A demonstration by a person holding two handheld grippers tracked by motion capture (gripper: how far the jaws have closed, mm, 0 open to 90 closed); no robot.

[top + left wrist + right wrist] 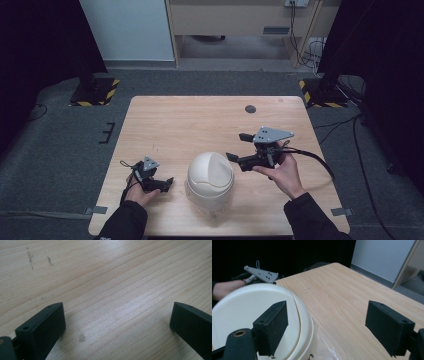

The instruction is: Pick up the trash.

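Note:
A cream-white domed container (210, 176) stands near the table's front edge, at the middle. A clear plastic film (323, 349) shows at its base. My right gripper (238, 147) hovers just right of the dome, open, jaws pointing left toward it. In the right gripper view the dome (244, 312) lies behind the left jaw, and nothing is between the jaws of the right gripper (329, 326). My left gripper (165, 184) rests low on the table left of the dome. In its own view the left gripper (117, 322) is open over bare wood.
The wooden table (200, 120) has a small dark round mark (250, 109) near its far edge. Dark stands with yellow-black bases (95, 92) sit on the floor at both far corners. Cables (350, 125) trail at the right.

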